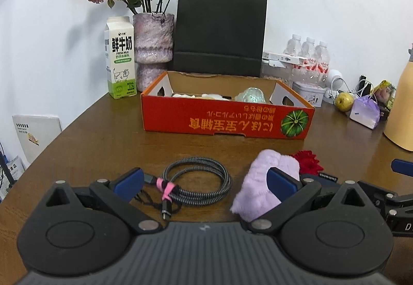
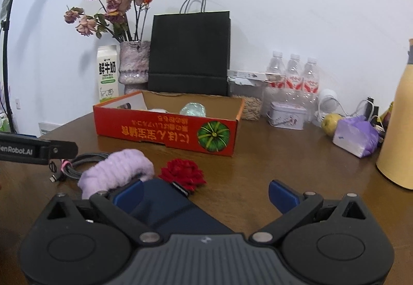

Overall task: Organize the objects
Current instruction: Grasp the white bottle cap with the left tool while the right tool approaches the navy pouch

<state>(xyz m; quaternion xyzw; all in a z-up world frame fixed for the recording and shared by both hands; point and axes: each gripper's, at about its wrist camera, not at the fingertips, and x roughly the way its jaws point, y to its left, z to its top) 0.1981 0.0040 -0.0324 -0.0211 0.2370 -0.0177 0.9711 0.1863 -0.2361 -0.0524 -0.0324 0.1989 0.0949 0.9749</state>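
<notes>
Your left gripper [image 1: 205,183] hangs with jaws apart, the coiled grey braided cable [image 1: 198,181] lying flat between them, the nearer tool. Your right gripper [image 2: 205,194], also spread, frames a navy cloth [image 2: 167,205]. Beyond sits the orange cardboard box [image 1: 227,117].

Glossy wooden table [image 1: 103,130], fluffy lilac cloth [image 1: 260,181], braided cable [image 1: 204,181]

The left gripper [image 1: 205,185] is wide open and holds nothing. The right gripper [image 2: 205,194] is wide open too.
</notes>
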